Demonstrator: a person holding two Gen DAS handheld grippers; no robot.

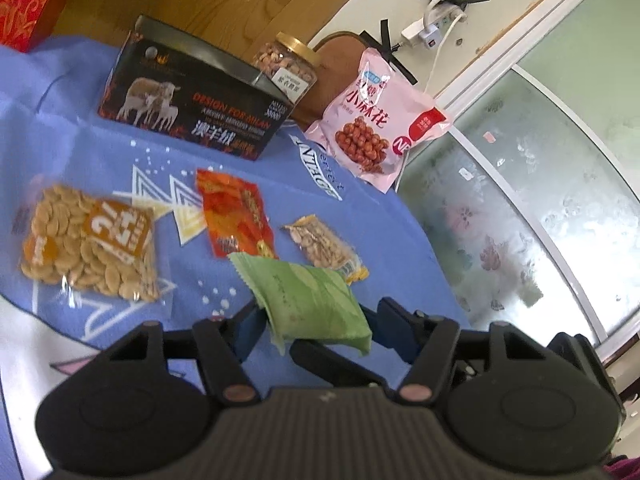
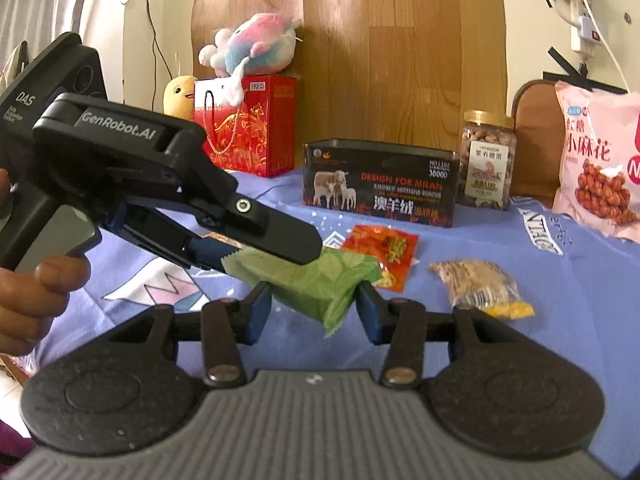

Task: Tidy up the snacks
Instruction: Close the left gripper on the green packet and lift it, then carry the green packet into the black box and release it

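Green packet (image 2: 316, 280): flat, leaf-printed wrapper with crimped ends, lifted off the blue cloth (image 2: 480, 340). Left gripper (image 1: 320, 320) is clamped on its one end; right gripper (image 2: 314, 306) has blue fingers (image 2: 370, 312) set against the other, twisted end, touching on both sides.

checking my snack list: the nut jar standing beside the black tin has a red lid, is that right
Not quite. The nut jar does stand beside the black tin, but its lid is gold, not red. The right wrist view shows this most clearly.
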